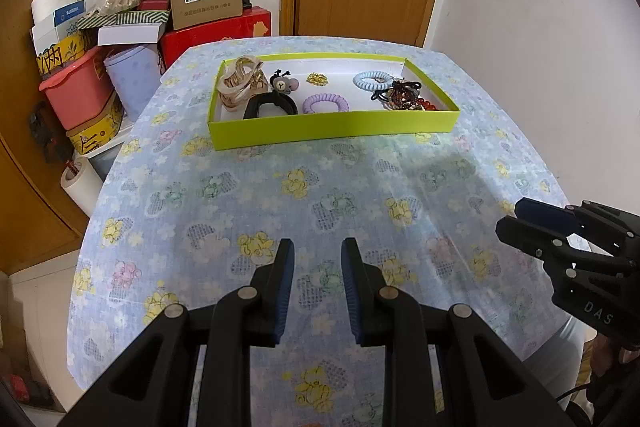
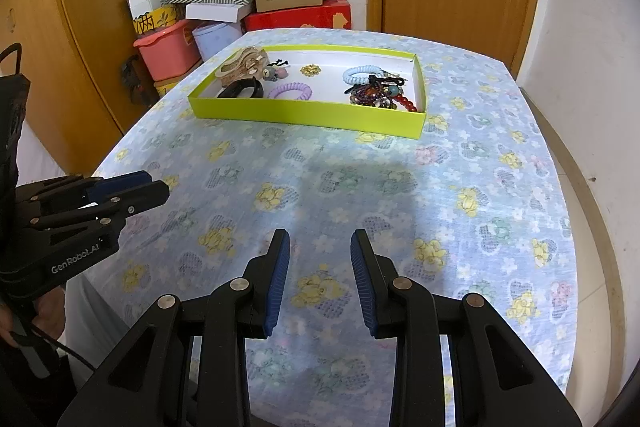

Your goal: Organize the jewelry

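In the left wrist view, a shallow lime-green cardboard tray (image 1: 336,131) is seen in the upper centre, on a floral blue tablecloth (image 1: 224,211). Inside, from left to right, lie a beige claw clip (image 1: 240,83), a black hair clip (image 1: 269,106), a lilac spiral hair tie (image 1: 325,103), a pale blue spiral tie (image 1: 373,80) and a tangle of beaded bracelets (image 1: 404,95). At bottom centre the left gripper (image 1: 317,251) is parted and empty; at right the right gripper (image 1: 516,217) is likewise empty. The tangled beads could be snagged and dragged out together.
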### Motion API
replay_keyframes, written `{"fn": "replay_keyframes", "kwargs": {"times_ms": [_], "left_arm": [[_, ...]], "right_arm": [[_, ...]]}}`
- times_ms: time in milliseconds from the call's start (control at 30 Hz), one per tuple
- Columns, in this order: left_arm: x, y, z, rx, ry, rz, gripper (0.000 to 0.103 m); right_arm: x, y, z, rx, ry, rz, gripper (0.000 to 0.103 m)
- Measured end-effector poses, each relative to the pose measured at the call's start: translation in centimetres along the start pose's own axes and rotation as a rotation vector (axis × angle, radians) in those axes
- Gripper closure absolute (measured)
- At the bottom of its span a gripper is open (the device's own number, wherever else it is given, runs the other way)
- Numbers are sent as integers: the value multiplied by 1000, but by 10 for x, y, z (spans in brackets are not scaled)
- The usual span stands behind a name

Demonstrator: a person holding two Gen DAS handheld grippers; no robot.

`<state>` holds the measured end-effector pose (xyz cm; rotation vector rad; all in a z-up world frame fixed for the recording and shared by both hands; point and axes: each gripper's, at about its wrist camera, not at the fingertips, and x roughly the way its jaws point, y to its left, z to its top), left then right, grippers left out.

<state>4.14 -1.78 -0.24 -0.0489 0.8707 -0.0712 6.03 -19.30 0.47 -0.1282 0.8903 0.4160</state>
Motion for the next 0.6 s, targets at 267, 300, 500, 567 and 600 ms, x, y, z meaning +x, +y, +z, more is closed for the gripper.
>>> {"fn": "replay_keyframes", "kwargs": {"times_ms": [267,300,500,567,600], "left_arm": [[-2,-4,-1,14,-11,6,78],[-3,-5,-1,18,-14,3,78],[-4,-7,-1,23,-16,-10,78],[-3,-6,-1,20,-14,-11,78],[-3,-6,-1,20,-13,-10,78]], "right_arm": [[0,-1,1,-1,1,1,70],[0,-1,2,-2,2,2,70],[1,-1,1,-2,1,1,70],[1,-1,1,-1,2,1,70],[1,-1,2,0,2,1,70]]}}
